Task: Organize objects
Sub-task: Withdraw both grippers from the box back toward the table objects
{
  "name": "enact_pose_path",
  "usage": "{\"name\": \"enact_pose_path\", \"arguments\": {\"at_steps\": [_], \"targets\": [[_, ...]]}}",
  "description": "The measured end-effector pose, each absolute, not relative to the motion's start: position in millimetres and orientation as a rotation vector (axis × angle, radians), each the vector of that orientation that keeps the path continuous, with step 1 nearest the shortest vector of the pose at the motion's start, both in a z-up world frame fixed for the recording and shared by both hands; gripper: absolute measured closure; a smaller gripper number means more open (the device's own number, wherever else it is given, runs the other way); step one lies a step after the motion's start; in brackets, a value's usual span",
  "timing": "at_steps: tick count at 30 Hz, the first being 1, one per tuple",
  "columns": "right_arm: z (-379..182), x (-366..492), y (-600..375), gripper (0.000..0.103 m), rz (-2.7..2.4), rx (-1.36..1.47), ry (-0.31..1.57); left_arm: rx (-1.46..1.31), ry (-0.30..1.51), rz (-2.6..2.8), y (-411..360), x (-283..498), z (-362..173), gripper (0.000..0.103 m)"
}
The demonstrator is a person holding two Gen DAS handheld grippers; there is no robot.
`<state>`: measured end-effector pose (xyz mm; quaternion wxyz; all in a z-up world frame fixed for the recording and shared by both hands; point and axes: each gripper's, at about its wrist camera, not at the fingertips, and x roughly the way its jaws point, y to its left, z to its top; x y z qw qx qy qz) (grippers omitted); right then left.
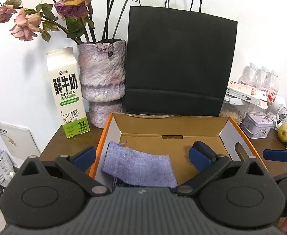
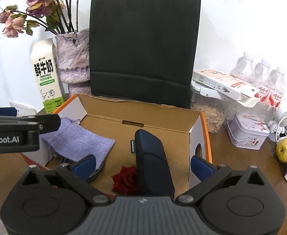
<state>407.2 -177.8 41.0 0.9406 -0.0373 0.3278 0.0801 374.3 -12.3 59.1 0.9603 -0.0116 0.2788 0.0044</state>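
An open cardboard box with an orange rim [image 1: 104,133] [image 2: 206,129] sits on the brown table. Inside lie a purple knit pouch [image 1: 139,168] [image 2: 78,141], a dark blue case [image 2: 153,166] and a red fabric rose [image 2: 125,182]. My left gripper [image 1: 142,156] is open and empty above the box, over the pouch. My right gripper [image 2: 142,165] is open and empty above the box, its jaws on either side of the dark blue case without touching it. The left gripper's finger also shows in the right wrist view [image 2: 25,123].
Behind the box stand a black paper bag [image 1: 178,62], a purple vase of dried flowers [image 1: 102,82] and a milk carton [image 1: 67,94]. To the right are water bottles [image 2: 261,74], a white carton [image 2: 225,86], a tin [image 2: 247,131] and a yellow-green fruit [image 2: 286,149].
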Motion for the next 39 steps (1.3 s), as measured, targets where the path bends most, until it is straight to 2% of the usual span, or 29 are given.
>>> {"name": "enact_pose_path", "arguments": {"at_steps": [24, 39], "targets": [[63, 309, -182, 0.000, 0.190, -0.100, 0.616, -0.018, 0.560, 0.018, -5, 288, 78, 0.000], [53, 235, -186, 0.000, 0.199, -0.148, 0.599, -0.029, 0.581, 0.028, 15, 229, 69, 0.000]]}}
